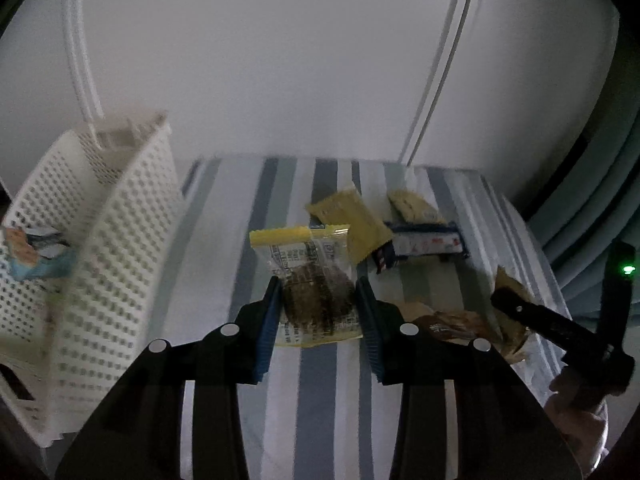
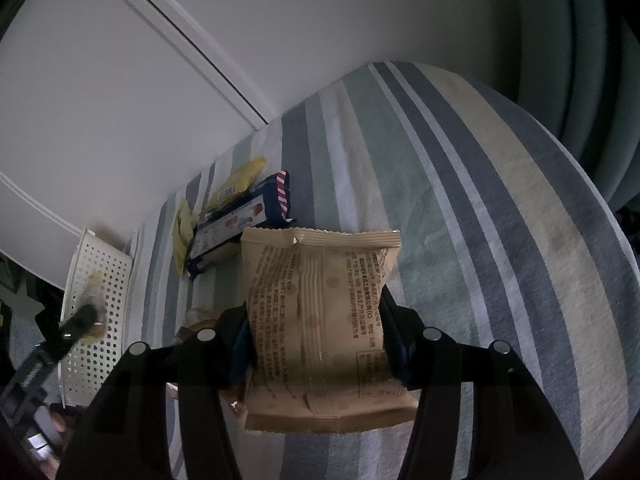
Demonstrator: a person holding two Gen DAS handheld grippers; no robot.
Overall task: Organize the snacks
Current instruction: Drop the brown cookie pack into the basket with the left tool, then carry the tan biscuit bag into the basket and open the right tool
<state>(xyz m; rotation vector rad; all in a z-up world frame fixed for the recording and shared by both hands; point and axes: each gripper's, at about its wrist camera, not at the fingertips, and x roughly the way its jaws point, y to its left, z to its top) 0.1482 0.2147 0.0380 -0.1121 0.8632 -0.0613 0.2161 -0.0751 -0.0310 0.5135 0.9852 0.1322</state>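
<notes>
Left gripper (image 1: 318, 300): fingers closed on the clear cookie packet (image 1: 310, 280) — its lower half sits between the blue pads, yellow-sealed top edge projecting forward; packet appears lifted over the striped cloth (image 1: 320, 400); white basket (image 1: 100, 240) to the left. Right gripper (image 2: 316, 336): fingers clamp the tan pouch (image 2: 320, 320) at mid-body — both ends protrude; blue bar (image 2: 240, 224) and yellow packets (image 2: 236, 184) lie beyond.

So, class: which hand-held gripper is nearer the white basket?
Left. The left hand-held gripper is right beside the white basket; the right hand-held gripper is farther away.
</notes>
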